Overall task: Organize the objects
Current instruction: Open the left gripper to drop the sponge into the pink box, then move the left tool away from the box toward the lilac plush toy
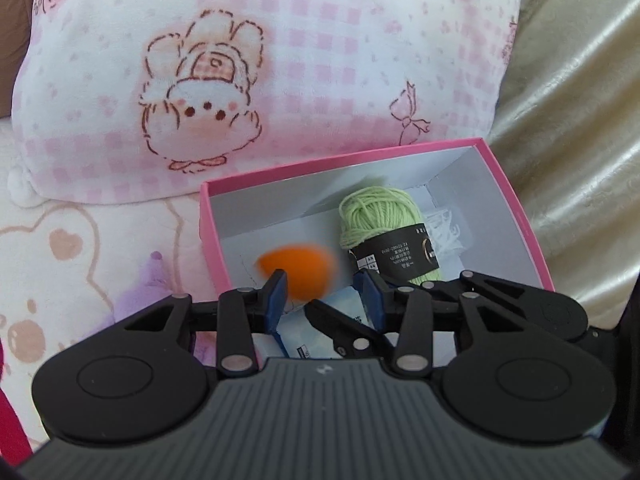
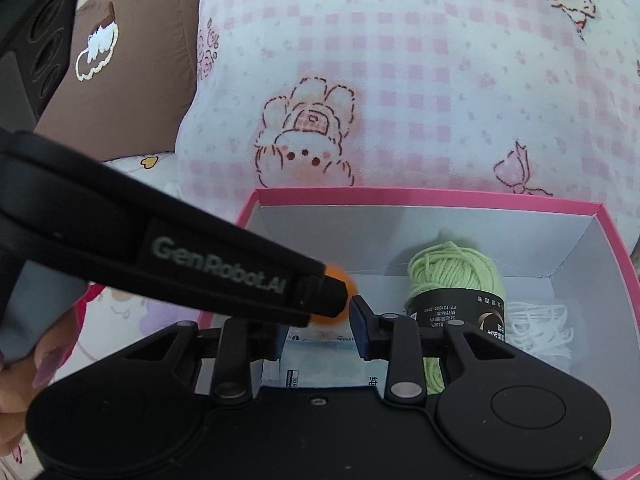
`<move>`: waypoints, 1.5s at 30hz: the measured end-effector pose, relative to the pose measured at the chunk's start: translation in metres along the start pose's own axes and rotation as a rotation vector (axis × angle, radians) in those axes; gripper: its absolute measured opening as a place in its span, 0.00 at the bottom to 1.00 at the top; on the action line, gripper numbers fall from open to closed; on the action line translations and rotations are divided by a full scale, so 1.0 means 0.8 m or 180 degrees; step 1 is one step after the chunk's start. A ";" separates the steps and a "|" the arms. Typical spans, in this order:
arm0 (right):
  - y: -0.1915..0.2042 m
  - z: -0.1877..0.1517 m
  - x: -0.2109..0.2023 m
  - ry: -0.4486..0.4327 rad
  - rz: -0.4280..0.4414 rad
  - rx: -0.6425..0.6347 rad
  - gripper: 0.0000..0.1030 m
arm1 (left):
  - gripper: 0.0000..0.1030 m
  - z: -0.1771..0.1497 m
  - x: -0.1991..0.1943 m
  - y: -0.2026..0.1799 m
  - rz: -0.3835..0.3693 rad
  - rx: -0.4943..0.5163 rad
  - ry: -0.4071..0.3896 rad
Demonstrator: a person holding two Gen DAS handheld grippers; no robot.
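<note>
1. Black left gripper point(image 1: 322, 294) had its jaws apart and pressed on nothing. The right gripper point(image 2: 318, 332) was closed and empty.
2. Just beyond, a blurred orange sponge point(image 1: 298, 276) was loose in the pink box point(image 1: 516, 216). It looked soft and light, so squeeze its wide middle gently.
3. Green yarn point(image 1: 380, 216) lay farther in.

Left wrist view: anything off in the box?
Only the orange ball, just past the left gripper over the pink box: it's smeared while the yarn is sharp, so probably loose and moving. Nothing spilled.

A blurred orange ball point(image 1: 298, 276) sits over the left part of an open pink box point(image 1: 516, 216) with white inner walls. A light-green yarn skein point(image 1: 378, 220), black-banded, lies beside it, right.
</note>
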State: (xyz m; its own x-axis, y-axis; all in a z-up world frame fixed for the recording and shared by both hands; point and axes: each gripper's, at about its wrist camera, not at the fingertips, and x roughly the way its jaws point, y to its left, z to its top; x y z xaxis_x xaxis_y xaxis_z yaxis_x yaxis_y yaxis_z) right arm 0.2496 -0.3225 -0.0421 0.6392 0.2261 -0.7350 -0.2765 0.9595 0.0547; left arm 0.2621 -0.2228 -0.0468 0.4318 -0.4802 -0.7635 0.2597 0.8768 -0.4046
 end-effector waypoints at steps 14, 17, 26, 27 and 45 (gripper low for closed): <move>0.029 -0.015 -0.076 -0.0036 0.0003 0.0064 0.40 | 0.43 -0.031 -0.095 0.015 -0.0046 0.0107 -0.0072; 0.043 -0.015 -0.105 -0.0019 -0.0003 0.0101 0.41 | 0.43 -0.038 -0.124 0.014 0.0009 0.0168 -0.0101; 0.104 -0.024 -0.174 -0.0067 -0.0013 0.0062 0.43 | 0.47 -0.074 -0.210 0.021 -0.0133 0.0265 -0.0135; 0.111 -0.024 -0.181 -0.0086 -0.0015 0.0028 0.43 | 0.47 -0.079 -0.219 0.021 -0.0135 0.0274 -0.0138; 0.227 -0.047 -0.254 -0.0357 0.0003 -0.0554 0.78 | 0.52 -0.138 -0.318 0.079 0.0048 0.0196 -0.0201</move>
State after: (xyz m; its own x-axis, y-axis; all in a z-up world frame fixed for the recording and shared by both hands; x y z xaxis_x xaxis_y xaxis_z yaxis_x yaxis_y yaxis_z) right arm 0.0426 -0.2002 0.0921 0.7120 0.2537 -0.6547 -0.3909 0.9178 -0.0695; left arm 0.0736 -0.0427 0.0662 0.4892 -0.4693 -0.7352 0.3046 0.8818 -0.3601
